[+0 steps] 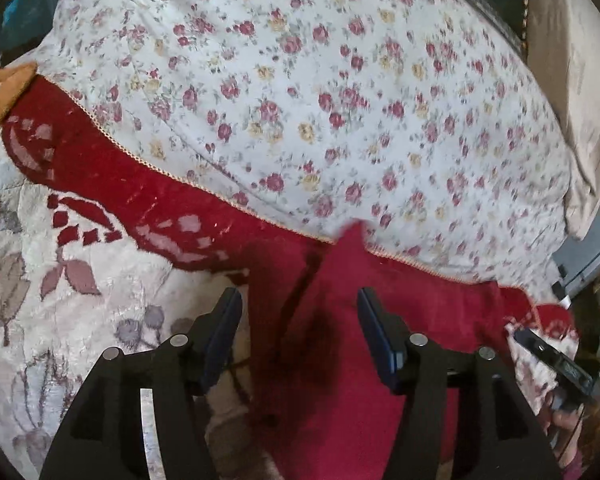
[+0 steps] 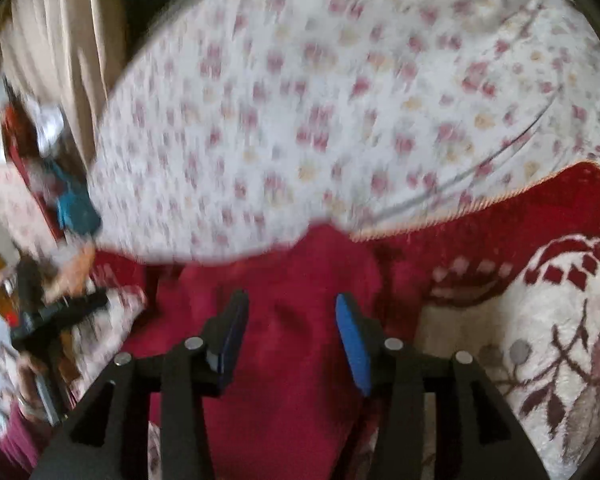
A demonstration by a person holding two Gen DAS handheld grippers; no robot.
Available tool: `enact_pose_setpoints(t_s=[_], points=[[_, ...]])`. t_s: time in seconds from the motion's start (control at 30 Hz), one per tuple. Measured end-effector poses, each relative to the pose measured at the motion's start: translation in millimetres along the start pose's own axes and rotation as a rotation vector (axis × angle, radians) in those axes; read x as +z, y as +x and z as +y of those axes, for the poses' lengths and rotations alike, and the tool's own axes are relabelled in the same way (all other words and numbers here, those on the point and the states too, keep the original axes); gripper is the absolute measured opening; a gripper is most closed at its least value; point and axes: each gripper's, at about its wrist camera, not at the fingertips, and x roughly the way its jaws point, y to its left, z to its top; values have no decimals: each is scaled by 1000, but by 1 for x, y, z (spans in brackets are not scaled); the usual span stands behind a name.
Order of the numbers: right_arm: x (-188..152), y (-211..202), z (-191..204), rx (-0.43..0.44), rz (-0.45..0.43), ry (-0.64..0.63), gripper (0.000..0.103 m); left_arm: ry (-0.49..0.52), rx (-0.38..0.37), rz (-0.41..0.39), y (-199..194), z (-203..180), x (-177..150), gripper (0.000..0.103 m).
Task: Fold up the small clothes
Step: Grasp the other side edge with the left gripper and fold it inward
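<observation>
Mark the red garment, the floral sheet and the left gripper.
red garment (image 1: 340,320), left wrist view, on the cloth between the fingers.
floral sheet (image 1: 320,100), left wrist view, on its flat middle.
left gripper (image 1: 298,336), left wrist view, midway between the open fingertips.

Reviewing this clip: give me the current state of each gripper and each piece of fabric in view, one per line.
left gripper: open, over the red garment, gripping nothing.
right gripper: open, over the same garment, gripping nothing; view motion-blurred.
red garment: rumpled, not folded flat, lying on the blanket.
floral sheet: spread out, mostly smooth.
red-bordered blanket: spread flat, its trimmed edge meeting the floral sheet.
</observation>
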Motion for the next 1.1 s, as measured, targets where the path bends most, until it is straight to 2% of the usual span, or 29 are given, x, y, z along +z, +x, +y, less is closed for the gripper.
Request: enact_pose_setpoints(t_s=[0.07,0.13,0.27,0.33,0.43,0.47,0.53,0.63,0.7,0.8,0.9,0.97,1.0,1.03,1.1], points=[[1,25,7,-41,59,-31,49,6,20,31,7,1,-3,38],[8,48,5,-59,82,-30,50,28,50,85,18,1,-10,38],[20,118,-26,-213,253,45,52,97,135,190,33,2,-27,38],[24,125,-28,-233,248,44,52,121,154,219,33,6,-34,38],[30,113,-12,-284,231,41,52,116,121,213,20,16,-37,38],[32,104,-2,-267,195,45,52,114,109,209,15,19,-37,38],[35,98,23,-175,163,25,57,108,72,207,4,24,-40,38],[38,118,83,32,228,-70,59,112,-9,221,-6,23,-45,38],[39,137,115,126,278,-102,63,137,-75,239,-12,18,-50,38],[32,168,154,193,323,-115,66,164,-154,279,-15,13,-57,38],[28,211,176,219,385,-75,66,212,-171,324,-12,10,-66,38],[20,241,182,222,447,-50,56,267,-162,348,-11,6,-72,38],[15,252,186,191,461,-63,28,288,-161,356,-10,5,-75,38],[11,257,189,155,454,-90,7,297,-162,362,-10,5,-77,38],[10,260,197,143,410,-122,7,297,-168,371,-9,7,-78,38]])
